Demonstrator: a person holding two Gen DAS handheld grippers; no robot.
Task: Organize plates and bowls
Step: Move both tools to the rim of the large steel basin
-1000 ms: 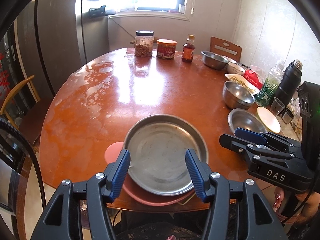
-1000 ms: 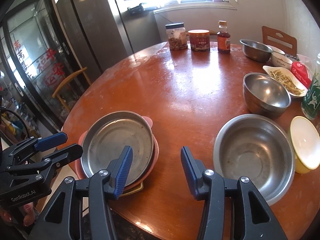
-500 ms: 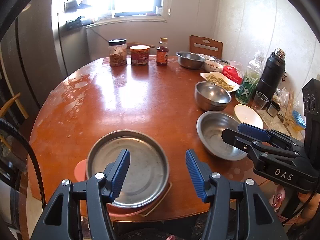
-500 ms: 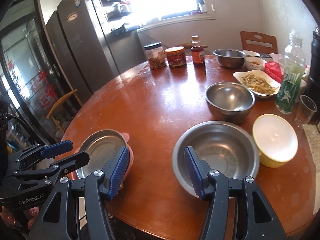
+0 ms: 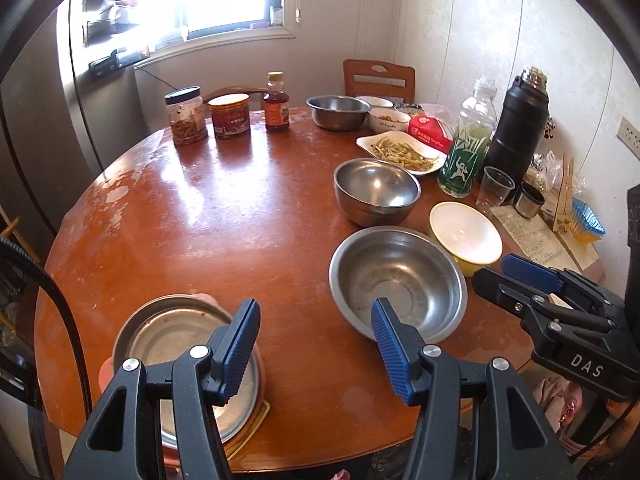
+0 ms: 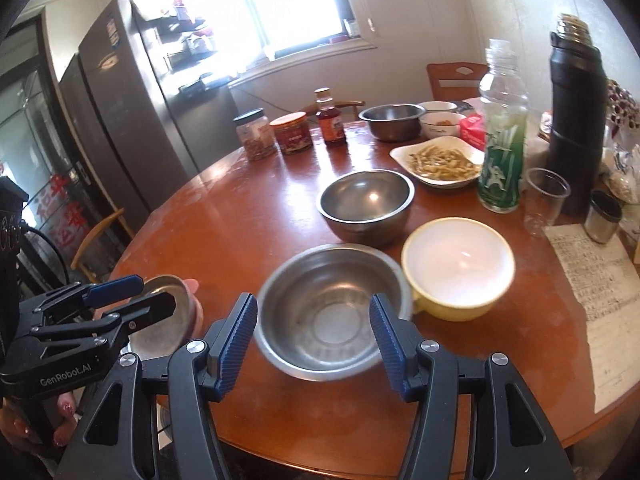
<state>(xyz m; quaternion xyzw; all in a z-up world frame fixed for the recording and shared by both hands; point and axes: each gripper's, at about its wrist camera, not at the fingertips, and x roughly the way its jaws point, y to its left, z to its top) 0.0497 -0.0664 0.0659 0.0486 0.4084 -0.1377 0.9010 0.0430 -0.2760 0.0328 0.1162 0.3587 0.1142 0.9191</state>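
Note:
A steel plate (image 5: 176,336) lies on a pink plate (image 5: 105,372) at the table's near left edge; it also shows in the right wrist view (image 6: 164,320). A wide steel bowl (image 5: 396,280) (image 6: 332,312) sits at the near middle. A yellow bowl (image 5: 466,234) (image 6: 458,268) touches its right side. A deeper steel bowl (image 5: 376,190) (image 6: 366,202) stands behind. My left gripper (image 5: 316,352) is open and empty, between the plates and the wide bowl. My right gripper (image 6: 314,344) is open and empty, just in front of the wide bowl.
On the round wooden table (image 5: 224,216): jars (image 5: 228,120) and a sauce bottle at the back, another steel bowl (image 5: 338,112), a food dish (image 5: 402,150), a green bottle (image 5: 466,152), a black flask (image 5: 518,132), a plastic cup (image 5: 496,188). A paper sheet (image 6: 596,280) lies at right.
Both grippers have swung right, away from the stacked plates toward the wide steel bowl. The right gripper is now centred in front of that bowl. Both stay open.

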